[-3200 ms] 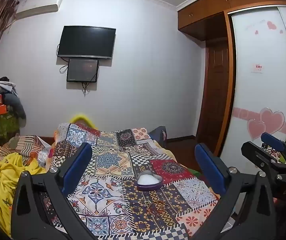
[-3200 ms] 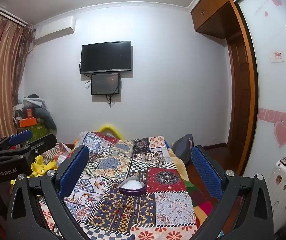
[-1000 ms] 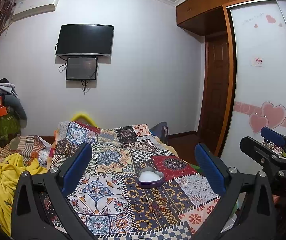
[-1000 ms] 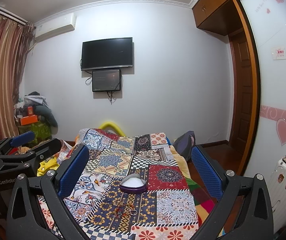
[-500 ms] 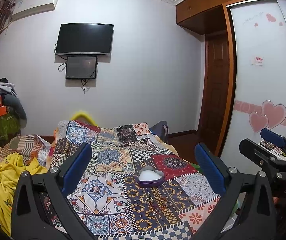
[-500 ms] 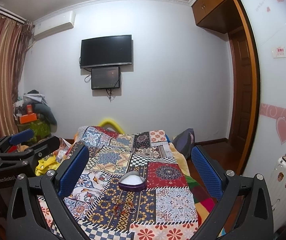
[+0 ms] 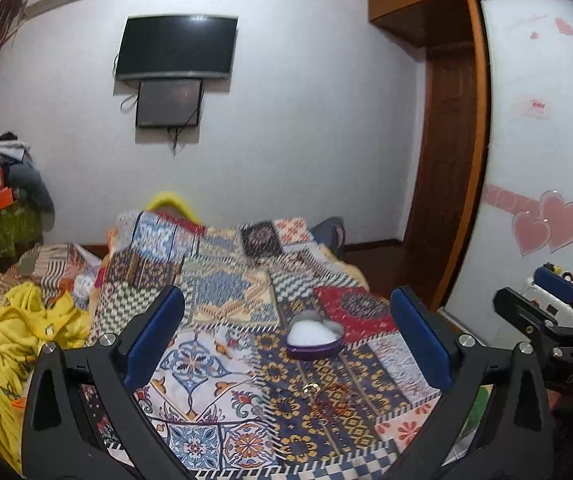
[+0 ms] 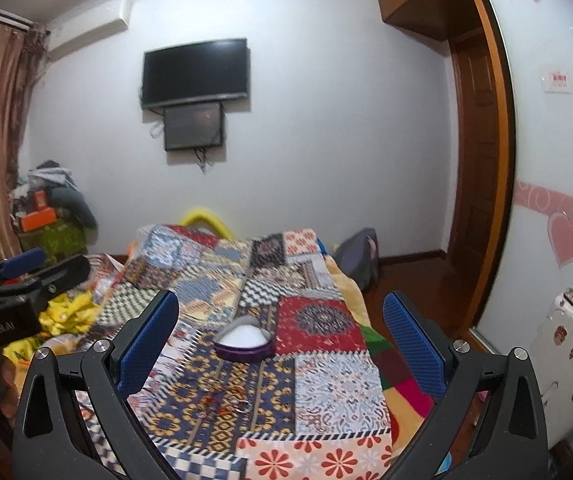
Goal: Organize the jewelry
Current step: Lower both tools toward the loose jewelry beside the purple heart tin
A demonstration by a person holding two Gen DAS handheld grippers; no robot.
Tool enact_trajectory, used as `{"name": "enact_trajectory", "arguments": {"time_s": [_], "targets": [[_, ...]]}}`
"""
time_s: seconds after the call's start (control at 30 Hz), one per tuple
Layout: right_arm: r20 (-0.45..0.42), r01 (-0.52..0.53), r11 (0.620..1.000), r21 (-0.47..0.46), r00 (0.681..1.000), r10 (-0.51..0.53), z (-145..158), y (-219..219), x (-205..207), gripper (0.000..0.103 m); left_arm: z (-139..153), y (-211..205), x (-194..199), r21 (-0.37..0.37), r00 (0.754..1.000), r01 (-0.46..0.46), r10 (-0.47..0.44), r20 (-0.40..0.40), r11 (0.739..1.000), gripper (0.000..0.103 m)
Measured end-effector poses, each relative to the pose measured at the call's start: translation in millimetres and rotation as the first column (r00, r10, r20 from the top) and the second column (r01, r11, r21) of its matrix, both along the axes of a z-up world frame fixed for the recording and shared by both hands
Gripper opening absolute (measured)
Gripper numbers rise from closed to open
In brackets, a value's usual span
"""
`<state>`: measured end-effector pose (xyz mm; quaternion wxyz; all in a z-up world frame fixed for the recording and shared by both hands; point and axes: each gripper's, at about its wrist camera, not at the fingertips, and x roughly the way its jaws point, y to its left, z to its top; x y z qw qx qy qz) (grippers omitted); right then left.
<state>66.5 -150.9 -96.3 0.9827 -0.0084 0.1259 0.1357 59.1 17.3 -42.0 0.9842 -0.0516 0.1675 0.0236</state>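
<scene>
A purple heart-shaped jewelry box [image 7: 315, 339] with a white lining sits open on the patchwork bedspread [image 7: 214, 292]; it also shows in the right wrist view [image 8: 244, 343]. Small jewelry pieces, a ring [image 7: 310, 389] and red thread-like pieces [image 7: 332, 398], lie on the cloth in front of the box, seen also in the right wrist view [image 8: 230, 402]. My left gripper [image 7: 286, 348] is open and empty, above the bed's near end. My right gripper [image 8: 280, 346] is open and empty, to its right.
A yellow garment [image 7: 10, 344] lies left of the bed. A white wardrobe door with pink hearts [image 7: 542, 184] and a white suitcase [image 8: 566, 344] with small items stand on the right. A TV [image 7: 176, 46] hangs on the far wall.
Both grippers have tilted and moved slightly toward the bed; the box and jewelry appear lower and closer. Both stay open.
</scene>
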Motion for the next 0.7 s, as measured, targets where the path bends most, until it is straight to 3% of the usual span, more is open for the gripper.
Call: {"name": "enact_trajectory", "arguments": {"time_s": [0.2,0.37,0.57,0.7], "targets": [[-0.088,0.026,0.998,-0.055,0.996,-0.030,-27.7,-2.6,30.2,0.102,-32.7,14.9,35.4,-0.013,0.993,-0.023,0.022,-0.119,1.000,0.103],[-0.180,0.028,0.993,-0.116,0.982,-0.049,-59.4,0.8,56.9,0.102,-67.8,20.6,63.1,-0.025,0.972,-0.013,0.007,-0.237,1.000,0.102],[-0.291,-0.030,0.987,-0.160,0.957,-0.019,-97.8,10.8,81.5,0.100,-114.8,16.4,89.1,0.005,0.923,0.019,-0.016,-0.385,1.000,0.090],[-0.354,-0.083,0.986,-0.143,0.935,0.027,-111.4,16.7,90.6,0.086,-137.1,13.8,98.2,-0.022,0.893,0.055,-0.059,-0.446,0.998,0.085]]}}
